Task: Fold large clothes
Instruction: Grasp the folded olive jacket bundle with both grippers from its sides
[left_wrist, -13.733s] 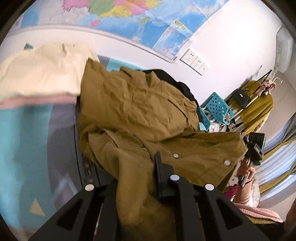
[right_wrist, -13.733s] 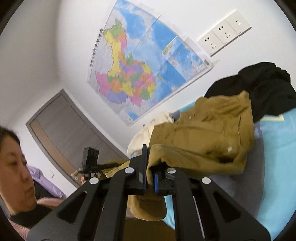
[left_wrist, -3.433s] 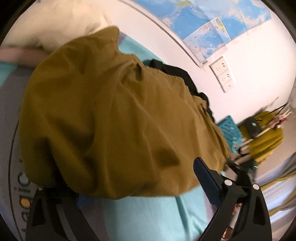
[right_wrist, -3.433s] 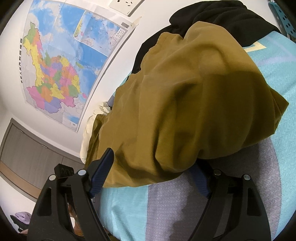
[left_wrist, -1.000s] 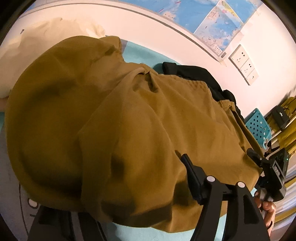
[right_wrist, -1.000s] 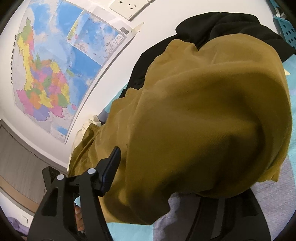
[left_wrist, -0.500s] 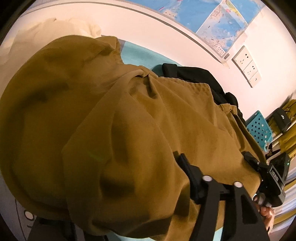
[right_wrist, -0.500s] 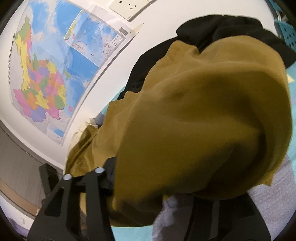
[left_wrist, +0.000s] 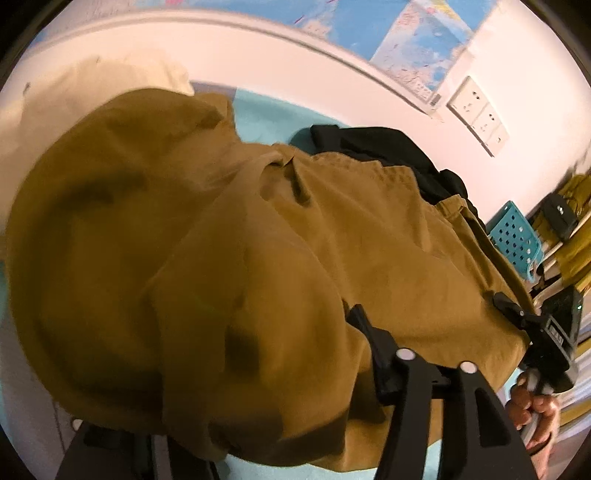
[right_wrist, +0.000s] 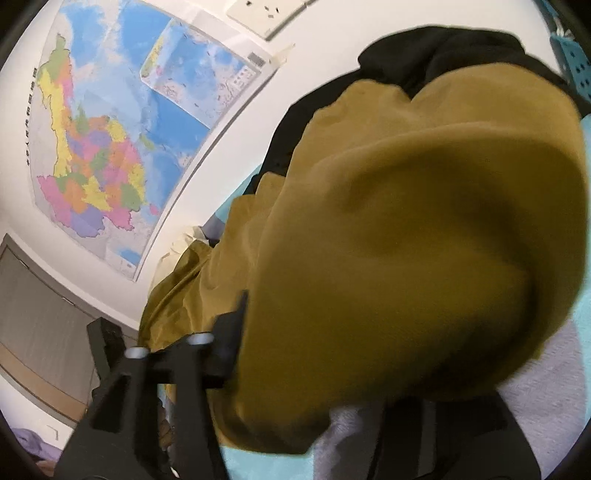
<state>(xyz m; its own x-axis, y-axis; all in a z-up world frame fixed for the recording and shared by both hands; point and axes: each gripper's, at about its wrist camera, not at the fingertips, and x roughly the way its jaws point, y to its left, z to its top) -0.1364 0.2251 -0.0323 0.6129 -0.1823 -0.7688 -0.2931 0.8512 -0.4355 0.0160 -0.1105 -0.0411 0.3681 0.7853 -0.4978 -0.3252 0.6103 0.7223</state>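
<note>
A mustard-brown jacket lies folded into a thick bundle on the bed. My left gripper straddles one end of it. Its right finger digs into the cloth and its left finger is buried under the fold. Its jaws are opening slightly. My right gripper straddles the other end, with its left finger against the cloth and the other finger hidden beneath. Its jaws are also opening, with the bundle still between them. The right-hand tool and the hand holding it show past the far end of the jacket.
A black garment lies behind the jacket against the wall, and a cream one at the left. The bed cover is turquoise and grey. A blue perforated basket stands beside the bed.
The right gripper's visible finger squeezed into the bundle half a second ago and has eased back out. The bundle bulges more over the left gripper. Neither hand has shifted much.
</note>
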